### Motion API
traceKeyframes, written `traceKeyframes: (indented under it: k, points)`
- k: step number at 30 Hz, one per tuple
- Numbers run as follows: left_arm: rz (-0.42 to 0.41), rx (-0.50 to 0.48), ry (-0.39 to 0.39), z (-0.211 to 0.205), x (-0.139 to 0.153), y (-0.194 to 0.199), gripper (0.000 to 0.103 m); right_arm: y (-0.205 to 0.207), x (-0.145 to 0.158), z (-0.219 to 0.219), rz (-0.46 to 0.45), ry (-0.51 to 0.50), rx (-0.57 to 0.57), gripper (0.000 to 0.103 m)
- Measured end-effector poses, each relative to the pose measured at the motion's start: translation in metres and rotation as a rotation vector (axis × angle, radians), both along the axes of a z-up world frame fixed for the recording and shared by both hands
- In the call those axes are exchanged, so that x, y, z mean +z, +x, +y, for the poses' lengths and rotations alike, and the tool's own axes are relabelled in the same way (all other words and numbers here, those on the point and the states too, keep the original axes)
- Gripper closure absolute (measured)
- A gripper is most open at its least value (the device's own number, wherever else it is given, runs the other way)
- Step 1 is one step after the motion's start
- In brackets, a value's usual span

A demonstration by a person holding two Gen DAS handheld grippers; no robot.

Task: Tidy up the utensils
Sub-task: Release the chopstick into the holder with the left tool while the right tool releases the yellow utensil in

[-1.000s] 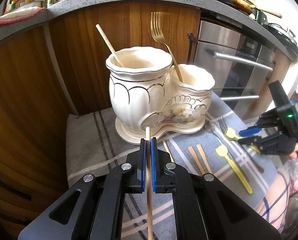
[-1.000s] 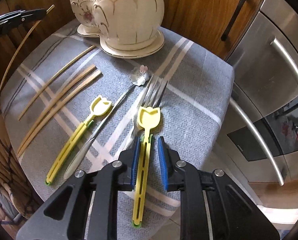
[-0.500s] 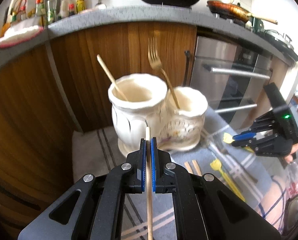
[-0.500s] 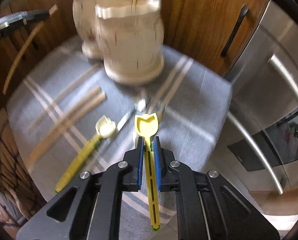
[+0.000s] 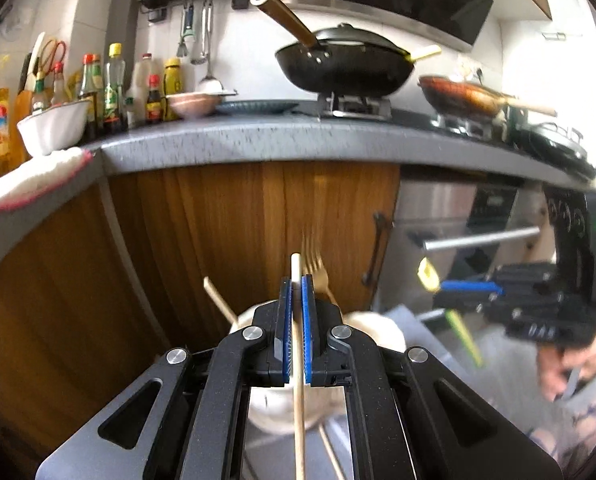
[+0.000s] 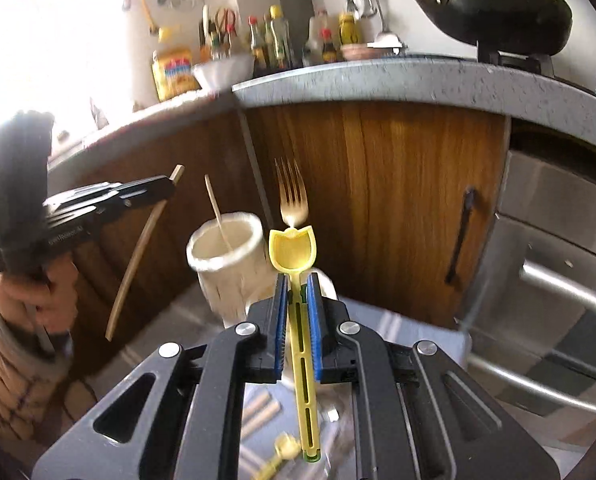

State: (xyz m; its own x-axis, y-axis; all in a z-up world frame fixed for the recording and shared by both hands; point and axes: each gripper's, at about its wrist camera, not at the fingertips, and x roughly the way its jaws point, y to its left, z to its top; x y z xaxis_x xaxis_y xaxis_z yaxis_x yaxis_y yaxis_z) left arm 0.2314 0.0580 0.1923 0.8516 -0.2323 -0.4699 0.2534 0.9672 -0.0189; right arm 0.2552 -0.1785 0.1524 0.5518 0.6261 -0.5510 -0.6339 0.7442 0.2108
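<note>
Blurred cabinet (image 5: pixel 254 220) behind — left jaws clench chopstick (image 5: pixel 297 344), right clench yellow spoon (image 6: pixel 298 300).

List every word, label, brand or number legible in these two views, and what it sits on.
Nothing can be read for certain.
Left gripper body: a line of pale print, too blurred to read.
Yellow bag on the counter: red label, characters unreadable.
Sauce bottles: labels too small to read.
Right gripper: a green light, no text.
</note>
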Motion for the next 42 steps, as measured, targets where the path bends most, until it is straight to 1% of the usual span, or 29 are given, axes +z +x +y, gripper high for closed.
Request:
traceKeyframes:
  k: [2,5,10,15,18,19,20,23,25,27,32,36,42]
  points:
    - [-0.016,0.008,-0.001,-0.002,0.006,0.012,0.098,0.010,0.001,0.006,-0.002,0.025,-0.003,0.093]
    - [-0.040,0.026,-0.033,0.000,0.019,0.033,0.098,0.025,0.001,0.016,0.003,0.055,-0.004,0.093]
    - [-0.112,0.046,-0.072,0.004,0.038,0.059,0.098,0.042,0.003,0.029,-0.002,0.096,-0.009,0.093]
    - [-0.147,0.090,-0.106,0.009,0.038,0.080,0.098,0.049,0.003,0.031,-0.015,0.165,-0.019,0.093]
    - [-0.160,0.130,-0.128,0.016,0.029,0.089,0.098,0.051,-0.002,0.033,-0.025,0.176,-0.025,0.093]
    - [-0.170,0.133,-0.147,0.019,0.025,0.091,0.098,0.052,-0.004,0.034,-0.026,0.180,-0.024,0.093]
    - [-0.195,0.121,-0.174,0.022,0.022,0.091,0.098,0.053,-0.006,0.036,-0.026,0.181,-0.027,0.093]
    - [-0.250,0.142,-0.174,0.023,0.012,0.088,0.098,0.054,-0.015,0.036,-0.021,0.191,-0.031,0.093]
    - [-0.260,0.143,-0.183,0.022,0.005,0.086,0.098,0.053,-0.021,0.039,-0.022,0.185,-0.034,0.093]
    - [-0.260,0.142,-0.177,0.021,-0.002,0.083,0.098,0.049,-0.027,0.040,-0.030,0.167,-0.034,0.093]
    - [-0.257,0.140,-0.168,0.021,-0.021,0.060,0.098,0.034,-0.042,0.042,-0.040,0.113,-0.028,0.093]
    - [-0.234,0.120,-0.154,0.022,-0.033,0.042,0.098,0.024,-0.049,0.038,-0.036,0.085,-0.028,0.093]
    - [-0.189,0.108,-0.113,0.021,-0.052,0.028,0.098,0.020,-0.056,0.037,-0.020,0.024,-0.037,0.093]
